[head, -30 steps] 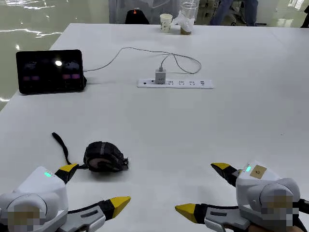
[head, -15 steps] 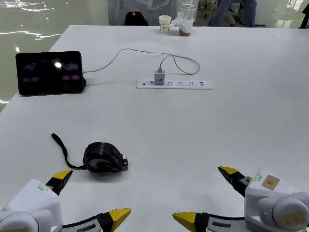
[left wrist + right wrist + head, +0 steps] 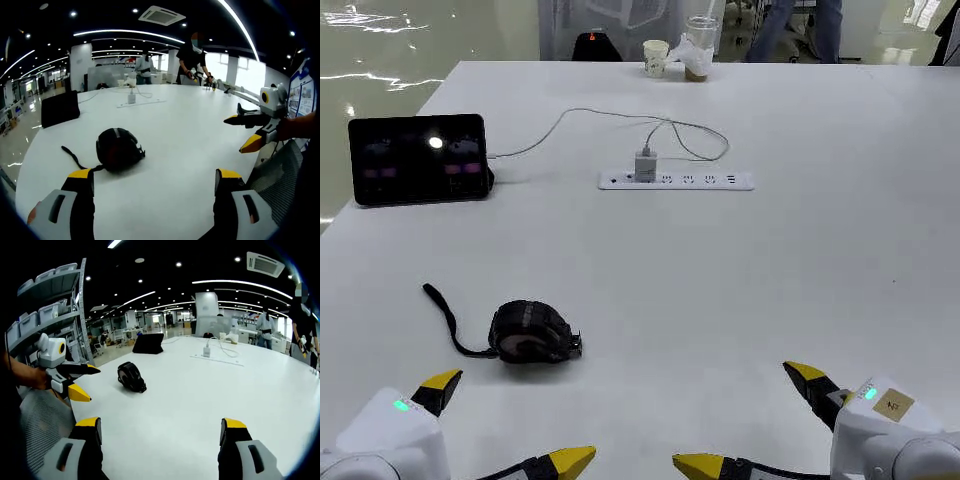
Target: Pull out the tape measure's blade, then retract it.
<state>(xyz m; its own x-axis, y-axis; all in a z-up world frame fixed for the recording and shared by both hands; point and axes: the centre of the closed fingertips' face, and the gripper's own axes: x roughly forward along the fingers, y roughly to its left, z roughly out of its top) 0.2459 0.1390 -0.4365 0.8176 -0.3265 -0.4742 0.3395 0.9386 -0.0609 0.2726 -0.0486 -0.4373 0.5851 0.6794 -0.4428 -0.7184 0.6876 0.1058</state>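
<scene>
Left claw (image 3: 507,420) and right claw (image 3: 749,418) both gape wide open and empty, with the tape measure (image 3: 532,333) at about the left's 12 o'clock, so grab it off-centre and it'll probably skid away.

Black tape measure (image 3: 531,332) lies on table, blade retracted.

Left tool (image 3: 505,422) and right tool (image 3: 750,420) hang low at the near edge of the worktop (image 3: 720,260) — well apart. Each has its yellow-tipped jaws spread wide, gripping nothing — tips angled inward toward each other.
</scene>
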